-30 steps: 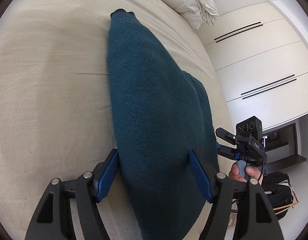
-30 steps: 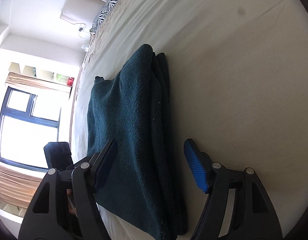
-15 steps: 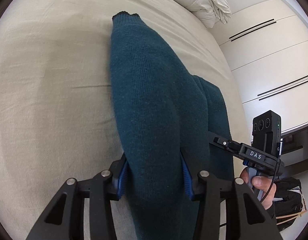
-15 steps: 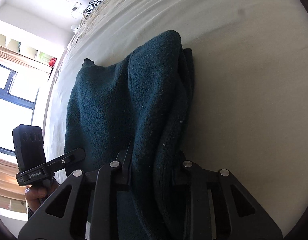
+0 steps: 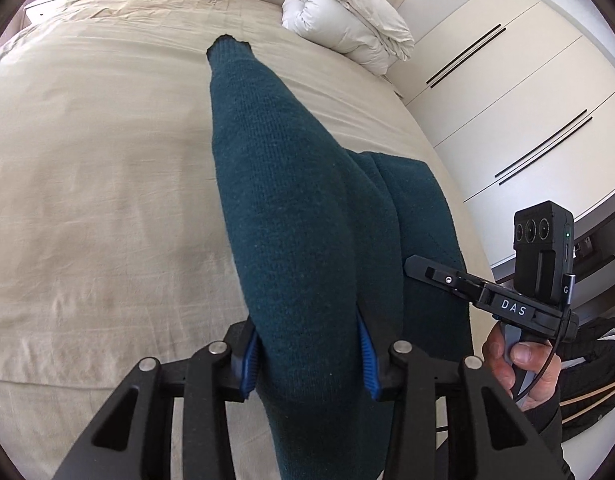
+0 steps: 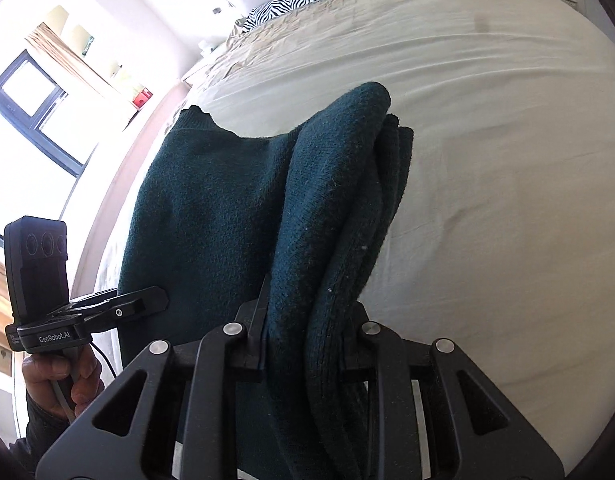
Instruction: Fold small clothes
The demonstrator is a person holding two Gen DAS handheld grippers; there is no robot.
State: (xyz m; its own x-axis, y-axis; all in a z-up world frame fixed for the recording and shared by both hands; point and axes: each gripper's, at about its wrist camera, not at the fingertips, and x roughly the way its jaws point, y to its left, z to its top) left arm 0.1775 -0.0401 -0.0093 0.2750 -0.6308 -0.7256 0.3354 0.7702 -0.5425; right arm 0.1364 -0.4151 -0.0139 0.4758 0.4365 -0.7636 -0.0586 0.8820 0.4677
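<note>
Lifting evenly is advised: teal sweater is pinched in left gripper, jaws closing, and clamped in right gripper; edges kept level above bed.

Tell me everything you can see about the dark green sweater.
The dark teal-green knitted sweater looks thick and wool-like, with a fine ribbed weave. It is folded into several layers, seen stacked at its right edge. The left gripper and the right gripper each clamp its near end, the left one's jaws closing slightly more. Its far end, with a notched edge, still reaches the beige bed sheet; the near part seems raised.
</note>
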